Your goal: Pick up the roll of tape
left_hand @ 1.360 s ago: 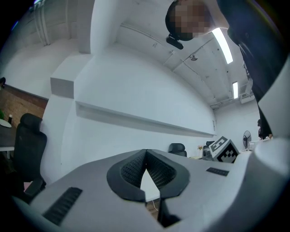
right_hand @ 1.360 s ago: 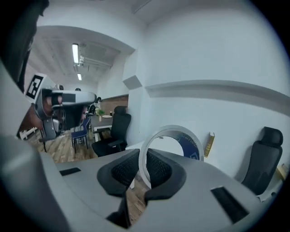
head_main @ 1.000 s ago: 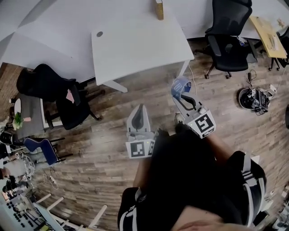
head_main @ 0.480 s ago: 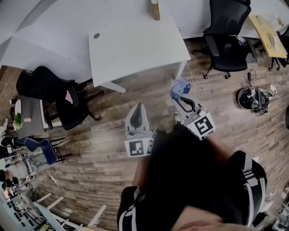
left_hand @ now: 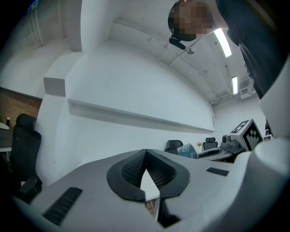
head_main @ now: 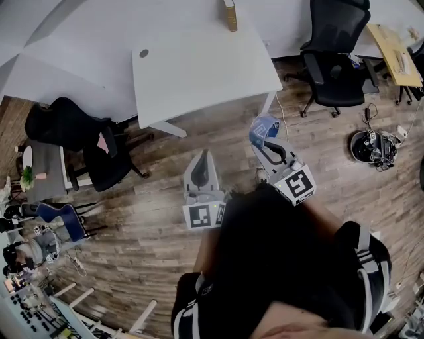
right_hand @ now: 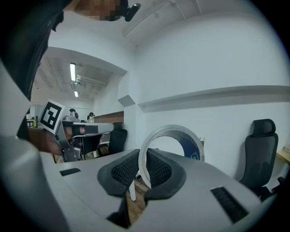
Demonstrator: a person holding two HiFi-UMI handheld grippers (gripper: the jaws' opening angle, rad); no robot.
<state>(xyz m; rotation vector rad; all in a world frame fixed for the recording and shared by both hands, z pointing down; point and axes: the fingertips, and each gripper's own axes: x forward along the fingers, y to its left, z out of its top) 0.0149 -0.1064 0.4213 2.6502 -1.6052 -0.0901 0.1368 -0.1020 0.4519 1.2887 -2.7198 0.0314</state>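
Note:
The roll of tape (head_main: pixel 264 126) is a pale ring with a blue inner print, held up in the air over the wooden floor. My right gripper (head_main: pixel 265 135) is shut on it. In the right gripper view the ring (right_hand: pixel 172 136) stands upright, its rim pinched between the two black pads (right_hand: pixel 123 171). My left gripper (head_main: pixel 201 171) hovers beside it to the left, shut with nothing in it; its pads (left_hand: pixel 133 168) meet at the tip. The left gripper view also catches the tape (left_hand: pixel 187 150) off to the right.
A white desk (head_main: pixel 199 66) stands just ahead, with a small box (head_main: pixel 230 14) at its far edge. Black office chairs sit at the right (head_main: pixel 334 59) and left (head_main: pixel 79 139). A tangle of cables (head_main: pixel 371 145) lies on the floor at the right.

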